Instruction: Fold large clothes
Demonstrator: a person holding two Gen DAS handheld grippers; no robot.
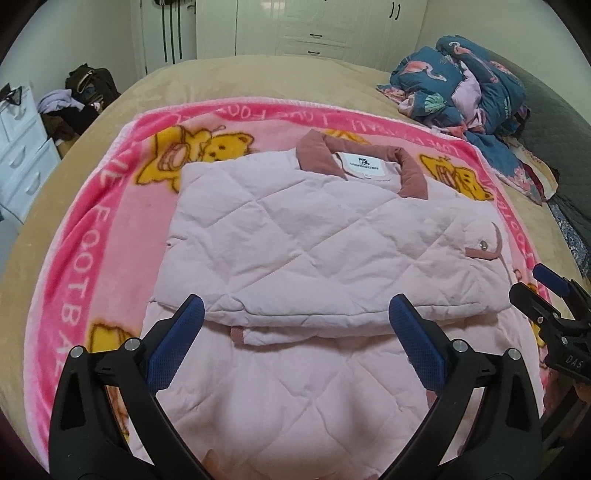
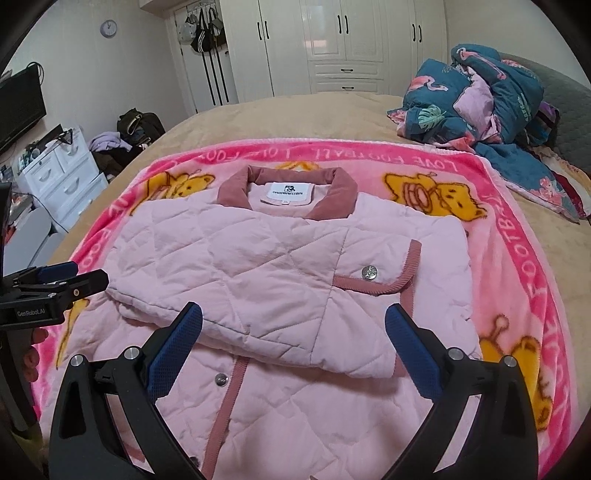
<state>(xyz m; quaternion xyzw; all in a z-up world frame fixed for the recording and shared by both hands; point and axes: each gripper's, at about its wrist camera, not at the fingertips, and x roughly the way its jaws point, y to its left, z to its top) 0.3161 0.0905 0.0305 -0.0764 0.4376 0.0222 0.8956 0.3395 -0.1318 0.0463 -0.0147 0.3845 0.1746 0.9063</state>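
Pink quilted fabric filled the middle of both views: your jacket (image 1: pixel 295 236) lay flat on the pink bear-print blanket (image 1: pixel 74 266) spread over the tan bed (image 1: pixel 258 85), its rose collar (image 1: pixel 410 173) toward twelve o'clock and its sleeves folded across the chest. The bottom hem ran out of frame at six o'clock in both views, so you could not see where the jacket ended. The writing on the white neck label (image 2: pixel 286 192) was too small to read. Whatever lay under the folded sleeves was covered.

Your left claw (image 1: pixel 295 314) hovered just above the lower edge of the folded part, its blue pads (image 1: pixel 177 347) spread wide with nothing between them. Your right claw (image 2: pixel 293 317) hung the same way over the jacket's front, wide apart and empty, with a silver snap (image 2: pixel 369 272) on the pocket flap at one o'clock from it. Each claw showed only partly in the other's view, cut off at the frame edge.

At two o'clock a heap of teal flamingo-print bedding (image 2: pixel 476 96) sat on the bed, touching the blanket's far corner. White wardrobes (image 2: pixel 343 44) stood across twelve o'clock. At ten o'clock a white drawer unit (image 2: pixel 59 177) and a dark bag (image 2: pixel 140 122) with clothes stood beside the bed; a wall clock (image 2: pixel 109 28) hung above them.
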